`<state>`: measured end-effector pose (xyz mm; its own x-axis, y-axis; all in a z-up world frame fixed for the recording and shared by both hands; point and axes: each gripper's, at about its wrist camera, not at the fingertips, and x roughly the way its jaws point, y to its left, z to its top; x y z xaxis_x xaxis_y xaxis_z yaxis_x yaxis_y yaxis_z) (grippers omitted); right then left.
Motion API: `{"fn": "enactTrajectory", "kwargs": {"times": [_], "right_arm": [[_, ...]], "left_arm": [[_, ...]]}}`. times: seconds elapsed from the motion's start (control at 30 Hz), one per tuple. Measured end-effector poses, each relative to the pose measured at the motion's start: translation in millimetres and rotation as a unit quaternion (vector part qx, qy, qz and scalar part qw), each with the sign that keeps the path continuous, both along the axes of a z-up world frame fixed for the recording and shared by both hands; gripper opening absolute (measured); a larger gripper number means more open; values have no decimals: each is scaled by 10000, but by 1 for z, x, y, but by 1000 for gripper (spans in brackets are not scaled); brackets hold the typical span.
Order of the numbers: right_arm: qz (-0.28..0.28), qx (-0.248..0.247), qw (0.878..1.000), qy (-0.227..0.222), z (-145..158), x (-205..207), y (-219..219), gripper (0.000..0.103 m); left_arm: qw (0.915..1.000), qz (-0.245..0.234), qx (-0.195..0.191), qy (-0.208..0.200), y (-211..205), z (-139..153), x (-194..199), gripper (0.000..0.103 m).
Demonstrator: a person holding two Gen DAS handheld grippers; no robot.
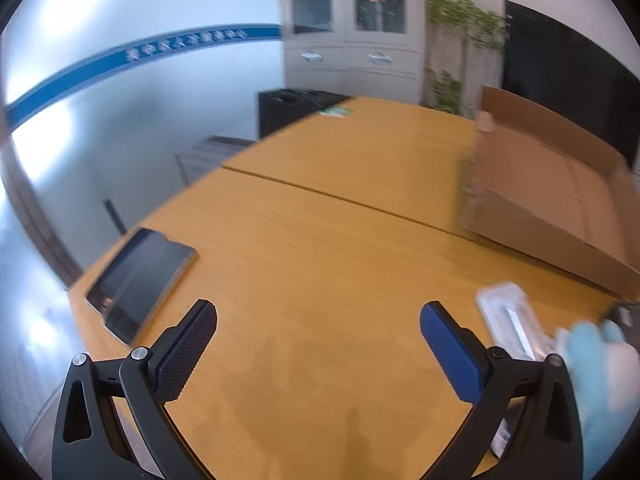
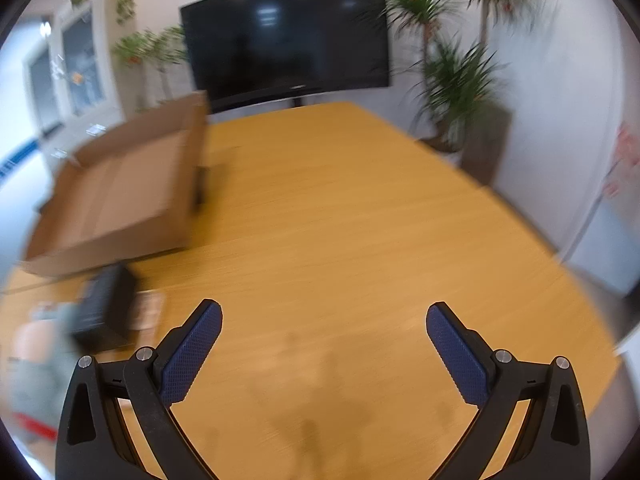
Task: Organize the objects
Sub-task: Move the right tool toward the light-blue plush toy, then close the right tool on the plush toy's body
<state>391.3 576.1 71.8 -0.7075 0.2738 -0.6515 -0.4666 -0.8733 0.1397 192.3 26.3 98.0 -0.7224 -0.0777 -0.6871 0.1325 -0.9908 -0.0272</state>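
My left gripper (image 1: 318, 316) is open and empty above the wooden table (image 1: 320, 216). A shallow open cardboard box (image 1: 552, 196) lies at the right. A clear plastic package (image 1: 512, 320) lies just right of the left gripper's right finger, next to a light blue and white object (image 1: 600, 364). My right gripper (image 2: 324, 316) is open and empty over bare table (image 2: 340, 220). In the right wrist view the cardboard box (image 2: 120, 196) is at the left, with a small black box (image 2: 104, 308) in front of it and blurred items (image 2: 36, 360) beside that.
A dark tablet (image 1: 140, 280) lies near the table's left edge. A green card (image 1: 336, 112) lies at the far end. A black bin (image 1: 292, 112) and grey cabinet (image 1: 352, 24) stand beyond. A large screen (image 2: 288, 40) and potted plants (image 2: 460, 64) stand behind the table.
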Motion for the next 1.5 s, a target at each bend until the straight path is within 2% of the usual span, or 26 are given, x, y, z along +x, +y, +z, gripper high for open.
{"fn": "enactTrajectory", "kwargs": {"times": [0.1, 0.13, 0.23, 0.4, 0.47, 0.53, 0.57, 0.63, 0.7, 0.9, 1.03, 1.2, 1.37, 1.5], "right_arm": [[555, -124, 9984, -3, 2, 3, -29, 103], [676, -174, 9976, -17, -3, 0, -43, 103], [1253, -721, 9895, 44, -12, -14, -75, 103], [2057, -1813, 9616, 132, -29, -41, -114, 99], [2209, -2000, 9545, 92, -34, -47, -125, 98], [2316, -2199, 9476, -2, -48, -58, -138, 93], [2341, -2300, 9446, -40, -55, -62, -142, 86], [2362, -2631, 9352, -181, -70, -70, -145, 80], [2393, -2985, 9233, -344, -87, -78, -146, 66], [2469, -3570, 8995, -508, -102, -91, -148, 50], [2516, -3899, 8835, -641, -116, -104, -155, 42], [2395, -4085, 8781, -686, -126, -115, -153, 23], [2623, -3950, 8778, -673, -122, -112, -149, 20], [2894, -3744, 8776, -766, -118, -107, -139, 20]], "left_arm": [[9959, -742, 360, -377, 18, 3, 20, 102], [9943, -859, 467, -426, 19, 3, 27, 102], [9850, -1249, 1023, -610, 34, 3, 45, 102], [9609, -1661, 1907, -1125, 71, -4, 60, 102], [9499, -1834, 2167, -1310, 80, -9, 63, 102], [9459, -1939, 2179, -1421, 95, -14, 73, 102], [9434, -2011, 2178, -1489, 99, -18, 75, 102], [9377, -2109, 2222, -1639, 110, -27, 75, 102], [9327, -2103, 2325, -1783, 117, -36, 74, 102], [9178, -2163, 2581, -2105, 123, -53, 72, 102], [9142, -2149, 2659, -2176, 128, -56, 72, 102], [9164, -2107, 2510, -2297, 135, -62, 71, 102], [9188, -2202, 2397, -2232, 144, -58, 70, 102], [9163, -2338, 2338, -2261, 153, -57, 69, 102]]}}
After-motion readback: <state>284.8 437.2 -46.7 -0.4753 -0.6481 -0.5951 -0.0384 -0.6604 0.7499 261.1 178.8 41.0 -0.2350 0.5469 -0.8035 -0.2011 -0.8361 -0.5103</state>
